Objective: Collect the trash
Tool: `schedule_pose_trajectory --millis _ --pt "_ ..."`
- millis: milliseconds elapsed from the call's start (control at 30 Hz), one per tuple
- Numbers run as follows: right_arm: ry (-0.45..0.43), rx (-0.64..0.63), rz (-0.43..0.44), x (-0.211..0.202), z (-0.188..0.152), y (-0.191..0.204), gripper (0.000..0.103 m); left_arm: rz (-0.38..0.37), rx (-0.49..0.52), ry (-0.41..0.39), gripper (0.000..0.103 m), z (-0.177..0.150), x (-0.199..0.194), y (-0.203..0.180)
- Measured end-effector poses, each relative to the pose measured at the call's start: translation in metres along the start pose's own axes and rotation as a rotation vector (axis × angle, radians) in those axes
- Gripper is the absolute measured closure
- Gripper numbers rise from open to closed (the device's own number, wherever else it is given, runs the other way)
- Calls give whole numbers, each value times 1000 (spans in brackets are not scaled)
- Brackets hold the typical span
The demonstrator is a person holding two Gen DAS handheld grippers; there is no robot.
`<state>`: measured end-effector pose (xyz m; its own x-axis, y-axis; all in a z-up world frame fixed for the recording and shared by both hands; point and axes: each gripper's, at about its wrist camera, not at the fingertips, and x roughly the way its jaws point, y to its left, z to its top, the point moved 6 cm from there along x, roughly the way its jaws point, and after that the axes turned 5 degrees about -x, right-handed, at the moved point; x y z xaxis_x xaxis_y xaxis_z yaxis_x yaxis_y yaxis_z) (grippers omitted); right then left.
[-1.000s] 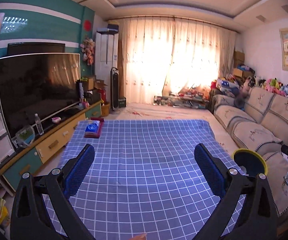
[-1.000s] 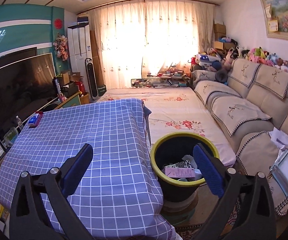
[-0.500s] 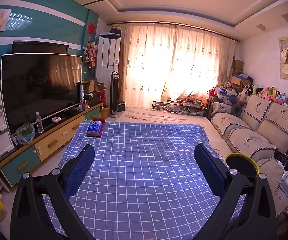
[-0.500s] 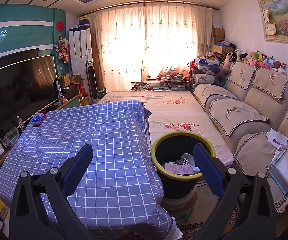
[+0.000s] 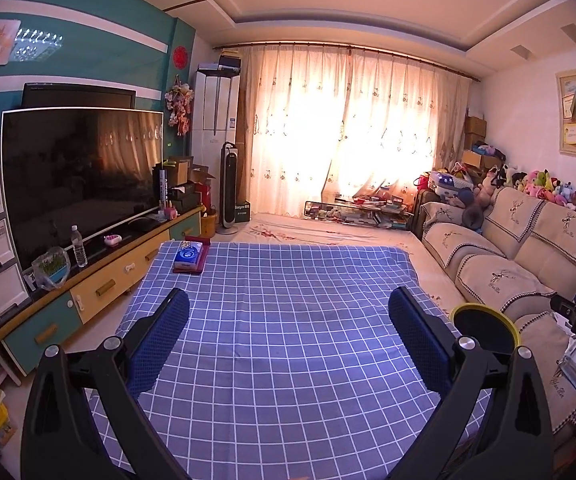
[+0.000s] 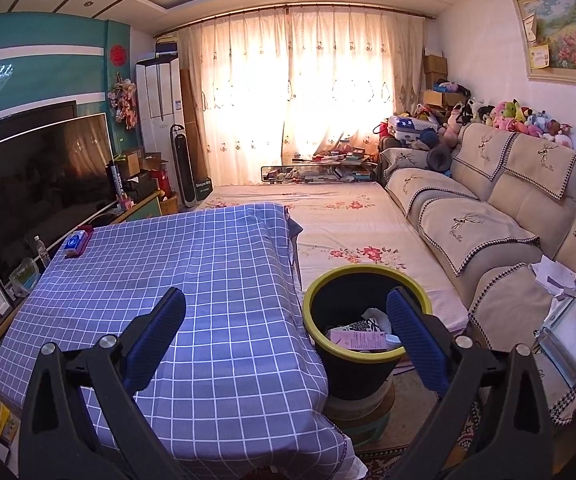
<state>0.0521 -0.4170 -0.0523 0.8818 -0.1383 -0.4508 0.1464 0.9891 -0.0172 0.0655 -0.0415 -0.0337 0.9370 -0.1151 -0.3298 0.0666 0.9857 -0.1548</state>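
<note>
The left wrist view looked forward from just above the near end of the tabletop [image 5: 288, 340], straight down its length toward the curtained window [image 5: 352, 132], with the television [image 5: 80, 176] off to its left and the sofa [image 5: 528, 248] to its right. The right wrist view faced the same way from farther right, over the tabletop's near right corner and near the yellow-rimmed bin [image 6: 366, 312] below it. Both views shared the tabletop, window, television, sofa and bin, the last appearing at the left view's right side.
</note>
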Motion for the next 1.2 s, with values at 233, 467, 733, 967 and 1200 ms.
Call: schedule_pose_trajectory --millis 233,467,733,967,1200 --pt "2 -9 6 0 0 4 7 3 -2 4 5 -1 2 1" --pt "4 -13 8 1 0 7 7 5 -2 10 5 -4 5 4" --pt "6 -14 12 1 -1 8 7 7 -1 16 5 -5 8 5" --pt "10 -14 18 4 -3 9 7 9 -1 20 5 -6 10 6" --pt "14 -15 21 7 -4 10 7 8 0 25 5 -9 11 6"
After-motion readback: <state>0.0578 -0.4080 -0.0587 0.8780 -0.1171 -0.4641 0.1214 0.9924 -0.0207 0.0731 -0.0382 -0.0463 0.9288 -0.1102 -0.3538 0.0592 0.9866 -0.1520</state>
